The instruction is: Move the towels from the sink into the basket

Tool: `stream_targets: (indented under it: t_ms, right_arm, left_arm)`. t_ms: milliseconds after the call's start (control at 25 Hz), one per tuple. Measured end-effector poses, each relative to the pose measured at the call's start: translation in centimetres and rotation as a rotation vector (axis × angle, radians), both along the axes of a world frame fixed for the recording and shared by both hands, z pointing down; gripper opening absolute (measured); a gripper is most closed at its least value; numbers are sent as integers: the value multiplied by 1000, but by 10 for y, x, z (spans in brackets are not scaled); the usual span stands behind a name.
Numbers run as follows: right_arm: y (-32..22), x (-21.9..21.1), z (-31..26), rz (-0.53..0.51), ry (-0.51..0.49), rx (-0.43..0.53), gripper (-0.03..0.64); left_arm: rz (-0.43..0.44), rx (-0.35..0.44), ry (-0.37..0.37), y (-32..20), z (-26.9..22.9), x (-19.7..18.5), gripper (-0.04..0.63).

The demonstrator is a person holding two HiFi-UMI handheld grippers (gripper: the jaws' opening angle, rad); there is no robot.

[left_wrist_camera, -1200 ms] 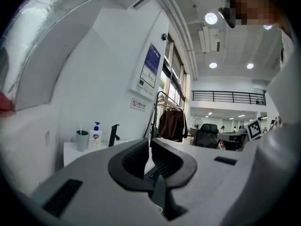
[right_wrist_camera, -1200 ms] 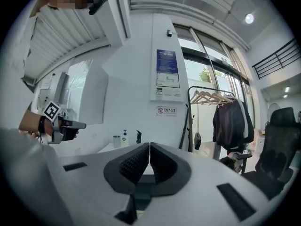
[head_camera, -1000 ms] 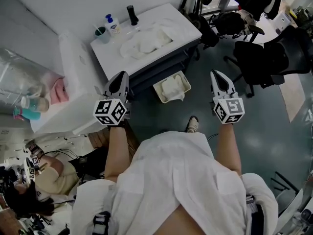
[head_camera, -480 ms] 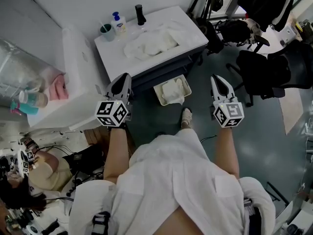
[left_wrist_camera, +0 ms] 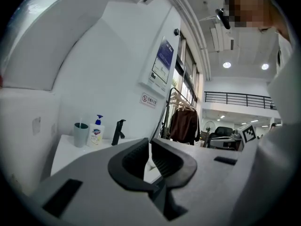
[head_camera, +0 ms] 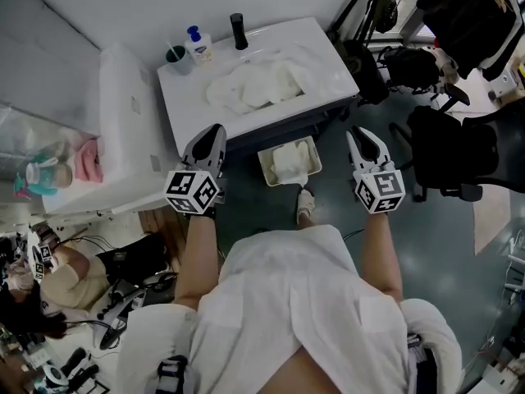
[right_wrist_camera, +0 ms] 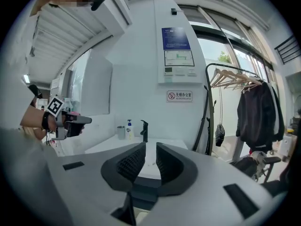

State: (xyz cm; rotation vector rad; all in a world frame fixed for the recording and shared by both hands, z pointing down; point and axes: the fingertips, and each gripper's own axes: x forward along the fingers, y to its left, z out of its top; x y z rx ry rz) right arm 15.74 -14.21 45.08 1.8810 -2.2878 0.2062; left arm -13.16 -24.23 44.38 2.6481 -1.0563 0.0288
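Observation:
White towels [head_camera: 253,84] lie heaped in the sink of the white counter [head_camera: 332,56]. On the floor in front stands a cream basket [head_camera: 312,150] with one white towel [head_camera: 287,160] in it. My left gripper [head_camera: 215,130] [left_wrist_camera: 149,142] hovers before the counter's front left, its jaws together with nothing in them. My right gripper [head_camera: 358,134] [right_wrist_camera: 150,146] hangs right of the basket, short of the counter. Its jaws have just been opening and show a narrow empty gap. In the right gripper view the other gripper [right_wrist_camera: 75,120] shows at the left.
A black faucet [head_camera: 238,31], a soap bottle [head_camera: 197,44] and a grey cup [head_camera: 177,58] stand at the counter's back. A white cabinet [head_camera: 123,130] is to the left, a black office chair [head_camera: 447,150] to the right. Another person [head_camera: 49,286] sits at lower left.
Both grippers have moved forward toward the counter and basket. The left one now reaches the counter's front edge, and the basket lies between the two.

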Motion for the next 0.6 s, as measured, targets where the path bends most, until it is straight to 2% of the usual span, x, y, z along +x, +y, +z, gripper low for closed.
stream_targets:
  t_ms: [80,160,600]
  right_arm:
    - [-18,11,4,-30,5,-15,112]
    - [-37,20,9,-66,9,-31,134]
    - [-123,48,67,-251,41,-169,198]
  left_arm:
    - [-10,-6,-1,-10,3,14,25]
    - [-22,-12,-4,-20,5,27,25]
    - [-82,-44,-54,-52,29,82,25]
